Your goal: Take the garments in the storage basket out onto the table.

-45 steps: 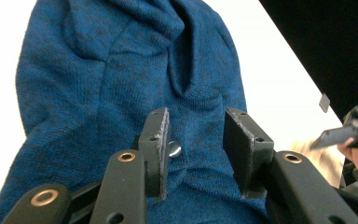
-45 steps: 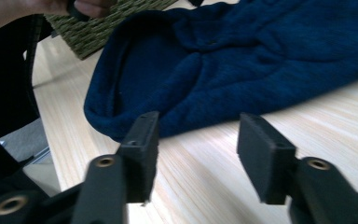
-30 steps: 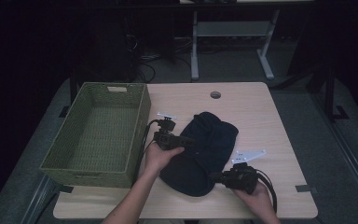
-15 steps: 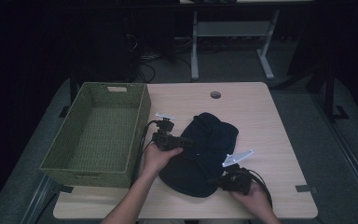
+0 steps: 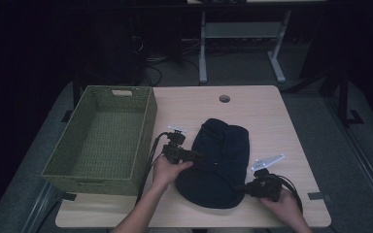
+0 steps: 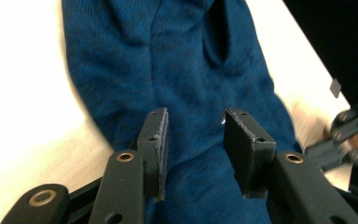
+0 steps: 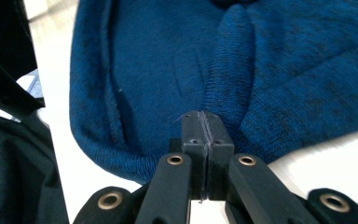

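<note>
A dark blue knit cloth lies bunched on the wooden table. My left gripper reaches over its left edge. In the left gripper view the left gripper has its jaws apart above the cloth; they have just been closing a little and the pads grip nothing. My right gripper sits at the cloth's near right edge. In the right gripper view the right gripper is shut, pinching a raised fold at the hem of the cloth.
A green woven basket stands on the left part of the table, right beside my left hand. A round cable hole lies in the far middle of the tabletop. Desk legs and cables stand on the dark floor behind.
My right gripper slid a short way along the cloth's near edge and its jaws came together. The cloth's near end has bunched rounder. The left hand stayed put.
</note>
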Motion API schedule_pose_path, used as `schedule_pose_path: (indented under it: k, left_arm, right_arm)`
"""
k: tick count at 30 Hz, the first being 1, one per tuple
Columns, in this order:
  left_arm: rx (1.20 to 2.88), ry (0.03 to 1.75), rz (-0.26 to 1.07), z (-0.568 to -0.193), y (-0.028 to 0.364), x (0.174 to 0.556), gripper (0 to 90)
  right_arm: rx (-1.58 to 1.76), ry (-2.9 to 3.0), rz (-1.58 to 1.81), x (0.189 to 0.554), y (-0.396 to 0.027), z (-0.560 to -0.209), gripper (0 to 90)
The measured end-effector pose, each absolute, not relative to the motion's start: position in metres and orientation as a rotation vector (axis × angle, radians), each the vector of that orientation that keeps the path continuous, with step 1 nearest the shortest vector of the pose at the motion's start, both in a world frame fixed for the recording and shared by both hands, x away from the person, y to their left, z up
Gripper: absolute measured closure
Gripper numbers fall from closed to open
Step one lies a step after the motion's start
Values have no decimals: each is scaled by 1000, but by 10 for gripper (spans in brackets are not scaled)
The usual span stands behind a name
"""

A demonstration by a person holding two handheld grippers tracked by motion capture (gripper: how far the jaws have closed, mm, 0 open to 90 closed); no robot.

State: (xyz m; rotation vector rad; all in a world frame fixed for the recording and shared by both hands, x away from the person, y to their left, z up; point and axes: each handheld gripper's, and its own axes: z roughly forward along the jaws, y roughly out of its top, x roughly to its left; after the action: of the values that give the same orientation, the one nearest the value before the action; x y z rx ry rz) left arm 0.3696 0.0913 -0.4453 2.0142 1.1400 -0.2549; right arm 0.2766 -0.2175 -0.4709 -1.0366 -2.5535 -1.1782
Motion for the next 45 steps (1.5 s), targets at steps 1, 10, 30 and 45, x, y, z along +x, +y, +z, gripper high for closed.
schedule_pose_path:
  k: [1,10,30,45]
  left_arm:
    - [2023,1141,-259,-448,90,368,592]
    - [2071,1114,-246,-459,88,351,602]
    - [1962,1018,-148,-446,109,321,720]
    - [2005,1104,-172,-468,104,338,732]
  right_arm:
    - [-1045,-2551,-1177,277,-221,-471,889]
    - [-1137,-2520,-1199,284,-249,-473,889]
    - [-1074,-2512,-1223,288,-239,-467,849]
    - [-1158,-2463,-1217,308,-236,-471,869]
